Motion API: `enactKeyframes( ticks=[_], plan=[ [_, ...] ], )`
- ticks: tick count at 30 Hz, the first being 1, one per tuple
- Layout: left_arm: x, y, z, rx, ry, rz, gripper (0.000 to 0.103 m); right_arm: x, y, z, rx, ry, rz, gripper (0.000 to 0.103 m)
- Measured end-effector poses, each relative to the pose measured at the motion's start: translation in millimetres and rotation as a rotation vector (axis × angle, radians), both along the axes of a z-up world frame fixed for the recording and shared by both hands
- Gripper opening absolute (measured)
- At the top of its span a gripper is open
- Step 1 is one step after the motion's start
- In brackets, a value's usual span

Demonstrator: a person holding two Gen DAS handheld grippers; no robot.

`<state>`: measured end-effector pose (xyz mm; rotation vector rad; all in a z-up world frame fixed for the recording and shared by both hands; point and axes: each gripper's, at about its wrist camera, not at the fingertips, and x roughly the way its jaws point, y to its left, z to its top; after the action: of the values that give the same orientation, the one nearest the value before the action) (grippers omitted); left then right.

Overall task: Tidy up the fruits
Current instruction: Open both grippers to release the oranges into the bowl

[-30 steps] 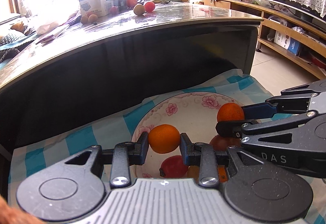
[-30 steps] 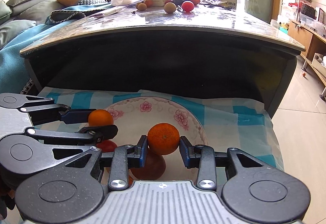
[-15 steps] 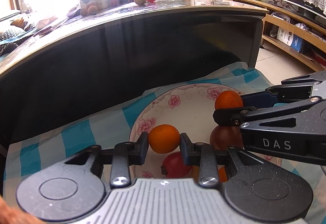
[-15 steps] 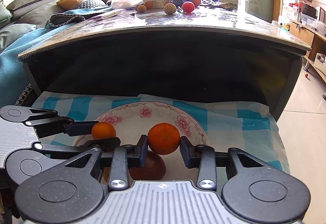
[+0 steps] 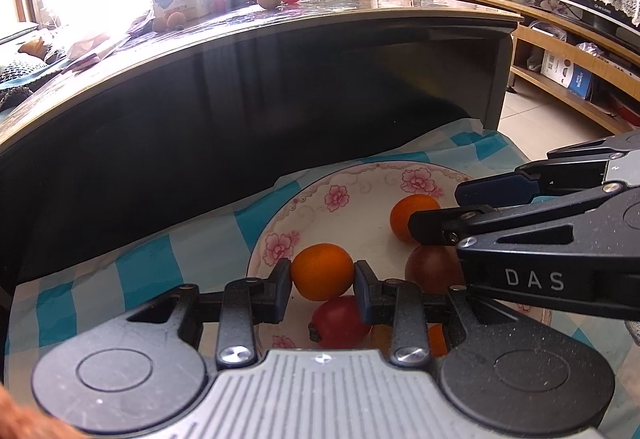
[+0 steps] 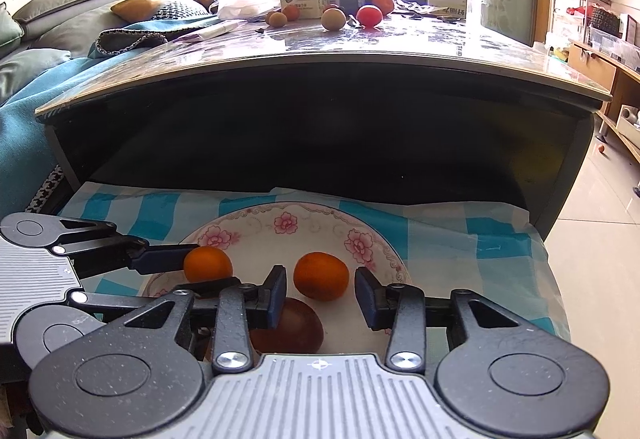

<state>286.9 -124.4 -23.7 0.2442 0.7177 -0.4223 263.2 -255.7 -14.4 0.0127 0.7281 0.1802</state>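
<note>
Two small oranges are what you have to deal with, both over the flower-rimmed plate (image 6: 362,243) on the blue-checked cloth (image 6: 472,239). Your left gripper (image 5: 322,281) is clamped on one orange (image 5: 322,272), a round, smooth, bright-skinned fruit pinched between the blue pads at the plate's near left rim. Your right gripper (image 6: 320,291) has its jaws spread apart; the other orange (image 6: 321,276) sits between them with a gap showing on each side, so nothing is being squeezed there. It looks slightly flattened, its skin a deeper orange. Whether it rests on the plate or on the fruit below, you cannot tell from these views. Under your fingers lie a dark brownish-red fruit (image 6: 288,327) and, seen from the left wrist, a glossy red fruit (image 5: 340,323) with a small dark stem end. More fruit (image 6: 352,15) stands far off on the glossy tabletop (image 6: 400,39) above.
</note>
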Motion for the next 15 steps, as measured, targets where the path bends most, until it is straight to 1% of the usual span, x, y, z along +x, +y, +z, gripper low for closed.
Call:
enactKeyframes(
  ticks=[9, 15],
  plan=[
    [-2.5, 2.1, 6.5, -0.004, -0.014, 0.006, 0.046, -2.9, -4.2, 4.9, 0.006, -0.013, -0.019, 0.035],
    [-12.4, 13.1, 21.1, -0.023, -0.03, 0.029, 0.048, -11.9, -2.1, 18.2, 0.01, -0.029, -0.021, 0.035]
  ],
)
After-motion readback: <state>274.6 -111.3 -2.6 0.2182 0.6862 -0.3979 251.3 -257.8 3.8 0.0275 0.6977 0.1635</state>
